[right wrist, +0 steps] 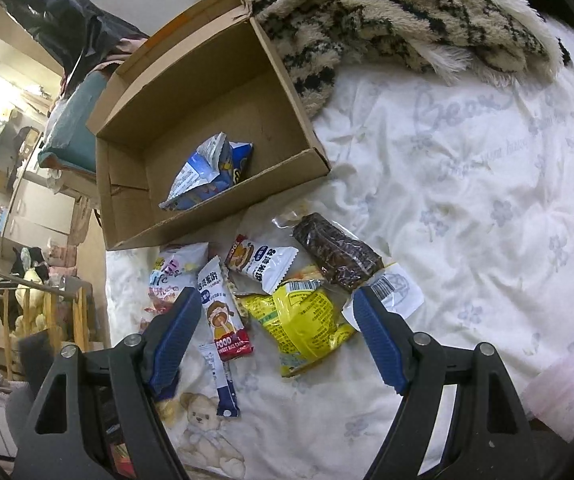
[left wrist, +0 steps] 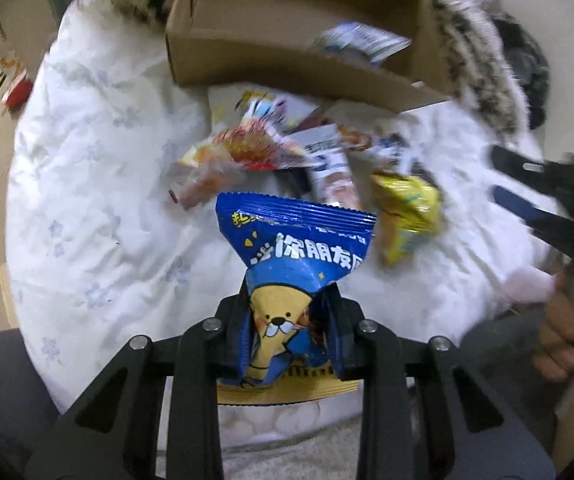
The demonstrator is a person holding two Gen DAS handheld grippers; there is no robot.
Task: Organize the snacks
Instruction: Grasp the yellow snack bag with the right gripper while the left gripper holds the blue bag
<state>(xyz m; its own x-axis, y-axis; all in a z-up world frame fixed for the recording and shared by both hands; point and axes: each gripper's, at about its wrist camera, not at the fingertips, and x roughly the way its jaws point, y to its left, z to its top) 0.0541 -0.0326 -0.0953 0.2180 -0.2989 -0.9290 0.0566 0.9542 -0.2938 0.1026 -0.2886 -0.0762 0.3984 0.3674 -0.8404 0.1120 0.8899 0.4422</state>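
- My left gripper (left wrist: 287,312) is clenched on a blue snack packet (left wrist: 295,248) with a cartoon animal on it; the jaws pinch its lower half, and its crimped top edge sticks out ahead of the fingertips.
- Straight beyond that held packet lies the loose pile of snacks on the white floral bedsheet (left wrist: 99,184); an orange-red packet (left wrist: 247,148) lies ahead and slightly left, a yellow packet (left wrist: 407,212) ahead to the right. This view is blurred, so I cannot read the smaller wrappers.
- Farther ahead stands the open cardboard box (left wrist: 287,60), with a blue-and-white packet (left wrist: 363,42) inside.
- At the right edge of the left view I see the other gripper's blue-padded fingers and a hand (left wrist: 563,340) gripping its handle.
- My right gripper (right wrist: 277,304) is released, jaws spread wide above the pile and touching nothing.
- Between its fingers lie a yellow packet (right wrist: 307,324) and a long rice-cake stick wrapper (right wrist: 223,320); just ahead are a white rice-cake packet (right wrist: 263,264) and a dark brown cake in clear wrap (right wrist: 337,256).
- The box (right wrist: 203,120) is ahead and left of this claw, holding a blue-and-white packet (right wrist: 211,172).
- A leopard-pattern fleece blanket (right wrist: 387,20) lies behind the box, against its far right wall.
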